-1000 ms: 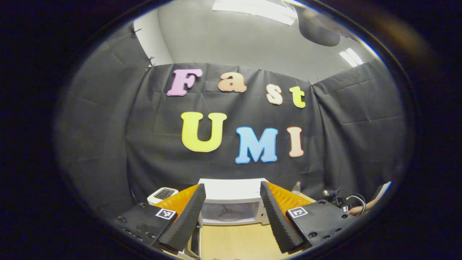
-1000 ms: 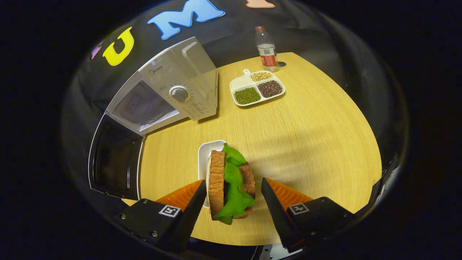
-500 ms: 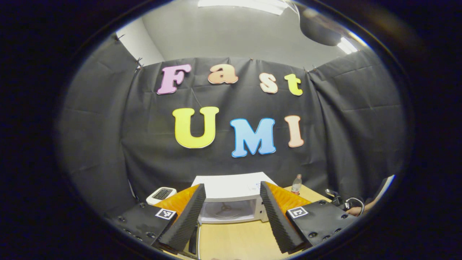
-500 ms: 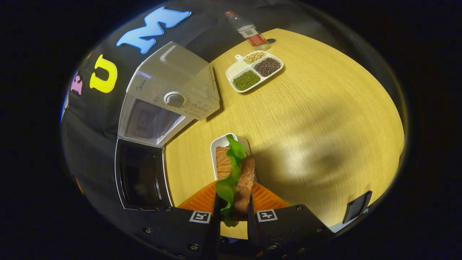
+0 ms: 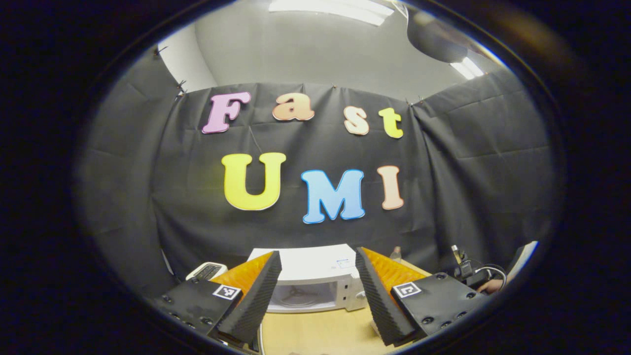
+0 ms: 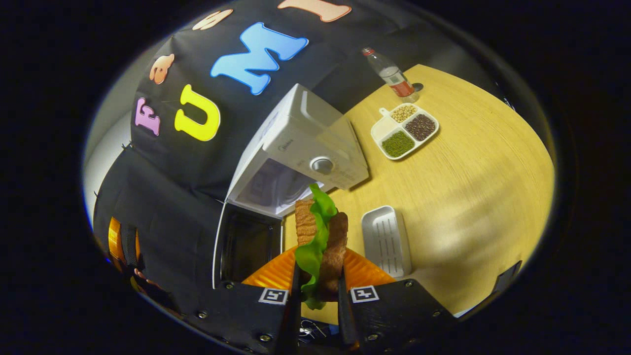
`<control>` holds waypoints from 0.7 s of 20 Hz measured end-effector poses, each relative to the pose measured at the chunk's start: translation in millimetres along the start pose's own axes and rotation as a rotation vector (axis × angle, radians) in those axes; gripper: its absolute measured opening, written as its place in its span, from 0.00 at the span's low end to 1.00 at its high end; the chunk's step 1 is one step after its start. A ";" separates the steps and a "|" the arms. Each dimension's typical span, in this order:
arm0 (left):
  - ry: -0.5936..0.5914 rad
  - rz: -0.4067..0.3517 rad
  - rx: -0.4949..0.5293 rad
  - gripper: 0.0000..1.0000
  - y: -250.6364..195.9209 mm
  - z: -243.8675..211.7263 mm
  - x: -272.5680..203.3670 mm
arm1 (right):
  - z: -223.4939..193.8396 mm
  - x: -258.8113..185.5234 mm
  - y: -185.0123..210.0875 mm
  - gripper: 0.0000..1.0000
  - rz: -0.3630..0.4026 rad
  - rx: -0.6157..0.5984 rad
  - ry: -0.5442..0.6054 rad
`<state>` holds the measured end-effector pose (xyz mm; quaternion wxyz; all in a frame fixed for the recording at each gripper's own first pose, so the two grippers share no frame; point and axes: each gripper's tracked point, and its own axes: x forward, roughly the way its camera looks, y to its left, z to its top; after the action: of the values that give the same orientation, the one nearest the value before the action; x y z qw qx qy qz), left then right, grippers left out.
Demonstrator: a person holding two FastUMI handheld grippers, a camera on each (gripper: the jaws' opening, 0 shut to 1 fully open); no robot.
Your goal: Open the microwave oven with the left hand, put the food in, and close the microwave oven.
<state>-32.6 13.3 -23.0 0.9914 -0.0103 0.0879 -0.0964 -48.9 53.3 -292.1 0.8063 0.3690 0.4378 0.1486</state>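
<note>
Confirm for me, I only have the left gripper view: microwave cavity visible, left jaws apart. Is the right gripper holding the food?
Observer: Yes. In the right gripper view the right gripper is shut on the sandwich, toast and lettuce pinched between its jaws.
Operator: Is it off its tray?
Observer: Yes. The white tray sits bare on the table, to the right of the sandwich.
Operator: Door position?
Observer: The microwave door is swung fully open, its dark window facing up toward the camera, left of the sandwich.
Operator: Anything else on the table?
Observer: A divided dish of beans and a water bottle stand beyond the microwave, away from the door.
</note>
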 end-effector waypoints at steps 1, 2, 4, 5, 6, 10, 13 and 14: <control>0.000 -0.014 -0.003 0.96 3.3 -2.0 1.1 | -0.1 2.9 11.2 0.31 0.013 0.003 -0.016; -0.009 -0.023 -0.006 0.96 7.6 0.4 1.3 | 0.3 6.8 23.5 0.31 0.032 0.006 -0.032; -0.018 -0.043 -0.002 0.97 15.2 2.2 -2.8 | -1.0 17.1 47.5 0.31 0.069 0.026 -0.053; -0.022 -0.046 0.013 0.96 23.5 1.9 -5.5 | -0.2 23.8 57.3 0.31 0.086 0.044 -0.070; -0.025 -0.046 0.031 0.96 32.2 2.4 -9.4 | -0.2 32.7 67.6 0.31 0.103 0.063 -0.083; -0.035 -0.045 0.012 0.99 69.3 1.9 -29.1 | -8.9 70.4 95.1 0.31 0.124 0.122 -0.109; -0.050 -0.027 -0.056 0.99 103.3 4.3 -35.6 | -12.9 99.7 113.7 0.31 0.136 0.169 -0.148; -0.054 -0.011 -0.062 0.95 116.8 5.4 -39.3 | -13.4 110.9 119.0 0.31 0.141 0.192 -0.161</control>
<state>-47.5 135.5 -15.3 0.9920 -0.0442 0.0642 -0.0989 13.6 203.2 -276.6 0.7874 0.4849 0.3568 0.1322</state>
